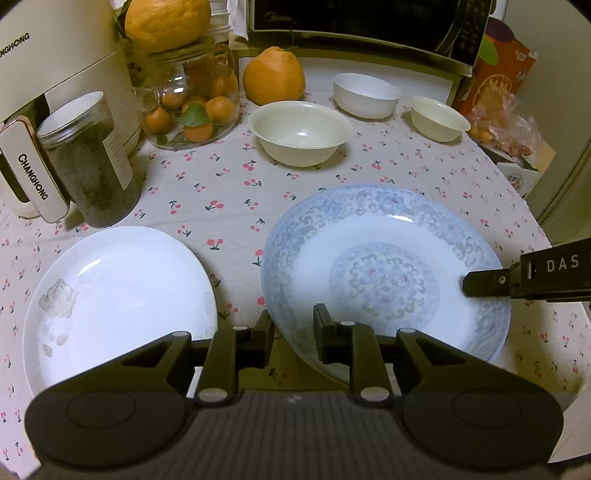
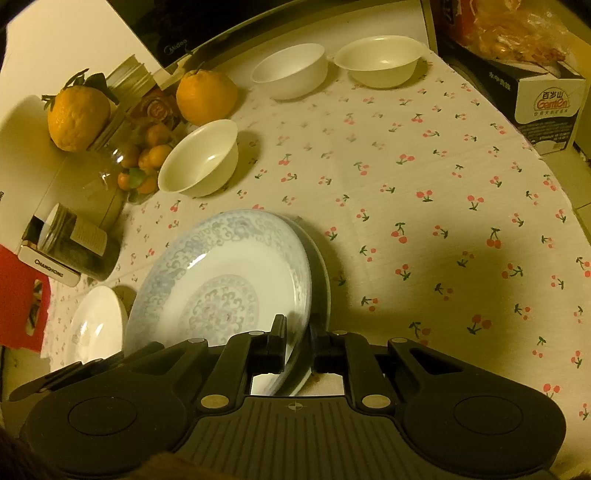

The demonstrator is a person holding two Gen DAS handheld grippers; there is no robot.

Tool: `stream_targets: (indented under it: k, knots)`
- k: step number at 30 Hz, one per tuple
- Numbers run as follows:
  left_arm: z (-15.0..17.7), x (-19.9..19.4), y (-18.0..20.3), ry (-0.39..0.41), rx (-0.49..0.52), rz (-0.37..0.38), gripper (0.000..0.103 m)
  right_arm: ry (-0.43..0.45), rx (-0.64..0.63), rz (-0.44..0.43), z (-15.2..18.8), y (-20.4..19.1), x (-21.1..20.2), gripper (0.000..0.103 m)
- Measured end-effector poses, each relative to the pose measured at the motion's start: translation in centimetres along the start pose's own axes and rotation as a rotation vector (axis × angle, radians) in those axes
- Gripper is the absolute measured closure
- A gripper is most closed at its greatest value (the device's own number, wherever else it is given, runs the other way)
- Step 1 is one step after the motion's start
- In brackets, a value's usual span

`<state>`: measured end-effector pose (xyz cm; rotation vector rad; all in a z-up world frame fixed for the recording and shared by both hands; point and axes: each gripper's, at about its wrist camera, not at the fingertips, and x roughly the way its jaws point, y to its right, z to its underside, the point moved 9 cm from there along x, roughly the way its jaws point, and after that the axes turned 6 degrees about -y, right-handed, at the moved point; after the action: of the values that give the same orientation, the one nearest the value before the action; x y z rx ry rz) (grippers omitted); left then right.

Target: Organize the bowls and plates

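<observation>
A blue patterned plate [image 1: 384,258] [image 2: 221,277] rests on a second plate whose pale rim [image 2: 323,280] shows beneath it. My left gripper [image 1: 293,330] is shut on the blue plate's near left rim, one finger outside and one over the plate. My right gripper [image 2: 298,332] is shut on the rim at the opposite side; its upper finger [image 1: 480,283] lies on the plate. It is unclear whether the lower plate is pinched too. A plain white plate [image 1: 122,295] [image 2: 96,325] lies to the left. Three cream bowls [image 1: 301,133] [image 1: 365,94] [image 1: 437,116] stand apart further back.
A cherry-print cloth [image 1: 229,192] covers the table. At the left stand a dark-filled jar [image 1: 88,162], a white appliance [image 1: 55,55] and a glass jar of small oranges [image 1: 192,107]. A large orange [image 1: 273,75], a microwave [image 1: 362,22] and boxes [image 2: 546,107] line the back and right.
</observation>
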<state>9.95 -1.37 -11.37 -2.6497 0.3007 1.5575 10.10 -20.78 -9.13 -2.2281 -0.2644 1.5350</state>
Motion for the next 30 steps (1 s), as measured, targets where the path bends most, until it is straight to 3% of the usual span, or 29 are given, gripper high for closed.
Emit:
stream_targets:
  k: [8, 30]
  knots:
    - [0.3, 0.2, 0.8, 0.014, 0.080, -0.057, 0.082, 0.021, -0.004, 0.014, -0.2, 0.1, -0.6, 0.091]
    - [0.4, 0.2, 1.1, 0.027, 0.163, -0.102, 0.078, -0.009, -0.038, 0.071, 0.2, -0.5, -1.0, 0.091]
